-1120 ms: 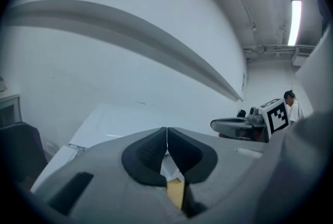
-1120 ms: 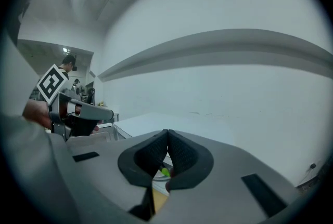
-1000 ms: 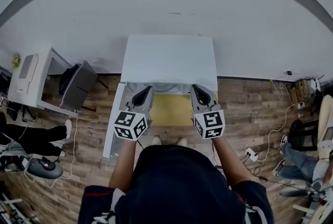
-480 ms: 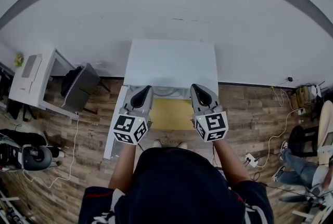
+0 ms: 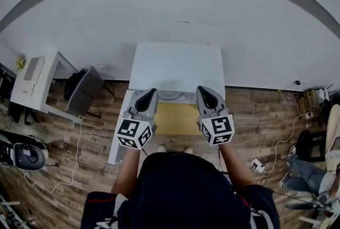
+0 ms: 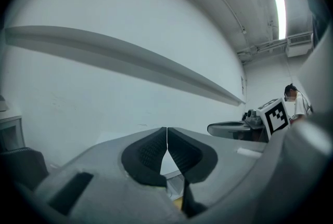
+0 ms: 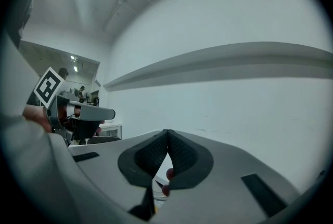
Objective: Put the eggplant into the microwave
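While I hold both tools level in front of me, my left gripper (image 5: 149, 93) has its jaws pressed tip to tip with nothing between them. My right gripper (image 5: 204, 90) is closed and empty in just the same way. They hang side by side, apart, over the near edge of a white surface (image 5: 175, 63). A yellow mat (image 5: 177, 118) lies against that near edge, below the space between my two grippers. The surface's far edge meets the pale wall (image 5: 170, 5). Under my right jaws shows a small red rounded thing (image 7: 167, 187), too little of it to name. I cannot make out the eggplant or the microwave in any view.
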